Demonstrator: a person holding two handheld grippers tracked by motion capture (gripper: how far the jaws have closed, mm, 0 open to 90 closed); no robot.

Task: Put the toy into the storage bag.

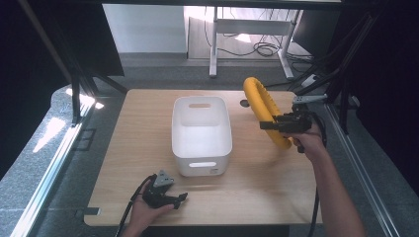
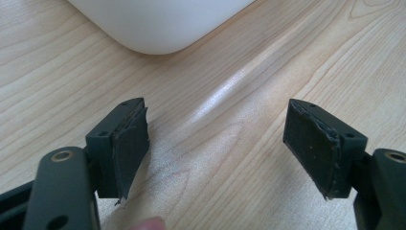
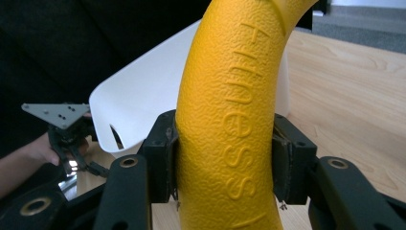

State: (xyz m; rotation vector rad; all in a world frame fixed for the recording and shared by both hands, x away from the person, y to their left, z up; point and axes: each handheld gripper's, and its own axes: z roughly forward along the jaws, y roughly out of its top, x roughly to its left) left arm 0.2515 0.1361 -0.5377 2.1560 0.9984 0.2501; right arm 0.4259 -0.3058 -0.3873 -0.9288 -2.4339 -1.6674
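Observation:
A yellow textured fitness ring hangs upright above the right side of the wooden table, right of the white bin. My right gripper is shut on its lower part; in the right gripper view both pads press the ring, whose raised lettering faces the camera. My left gripper rests near the table's front edge, in front of the bin, pointing right. Its jaws stand wide open with only bare wood between the pads. The bin looks empty inside.
The bin's rounded corner lies just ahead of the left jaws. In the right gripper view the other hand's gripper shows beyond the bin. Dark frame posts flank the table, and a desk frame with cables stands on the floor behind.

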